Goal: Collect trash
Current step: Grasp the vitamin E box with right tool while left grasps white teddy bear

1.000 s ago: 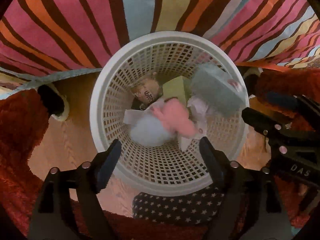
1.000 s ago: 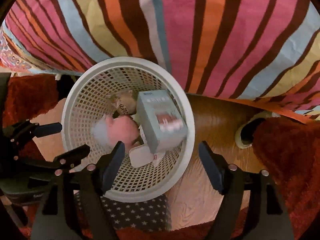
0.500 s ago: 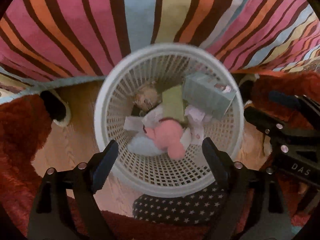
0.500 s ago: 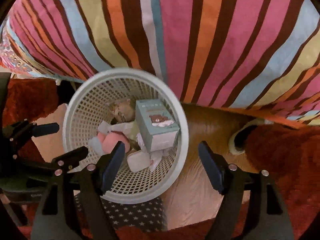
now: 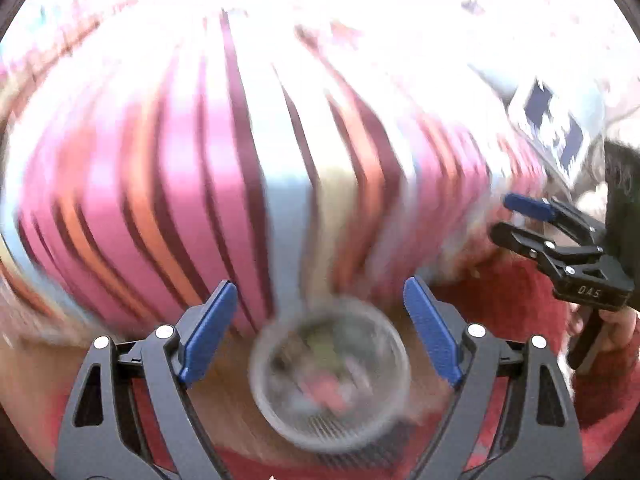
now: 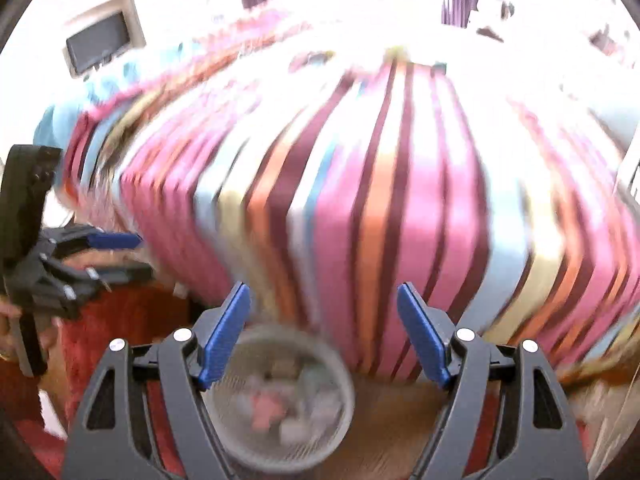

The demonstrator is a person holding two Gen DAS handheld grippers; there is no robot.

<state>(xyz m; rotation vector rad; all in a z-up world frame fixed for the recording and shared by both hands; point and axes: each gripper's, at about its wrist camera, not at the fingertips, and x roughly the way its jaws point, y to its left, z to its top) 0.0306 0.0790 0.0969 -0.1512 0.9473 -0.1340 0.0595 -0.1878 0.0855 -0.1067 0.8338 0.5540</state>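
A white mesh wastebasket (image 5: 256,392) stands on the floor, small and blurred low in the left wrist view; it also shows in the right wrist view (image 6: 344,424). It holds trash, with a pink item (image 5: 328,394) among it. My left gripper (image 5: 320,330) is open and empty, well above the basket. My right gripper (image 6: 324,330) is open and empty, above and right of the basket. Each gripper shows in the other's view: the right gripper (image 5: 516,218) and the left gripper (image 6: 120,256).
A bed with a striped pink, orange and blue cover (image 5: 248,184) fills the middle of both views (image 6: 380,200). A red rug (image 5: 520,300) and wooden floor (image 6: 400,412) lie around the basket. Both views are motion-blurred and overexposed at the top.
Both grippers have risen and tilted up away from the basket, which now looks much smaller and lower. The pink item and the box lie in the basket. The bed top has come into view.
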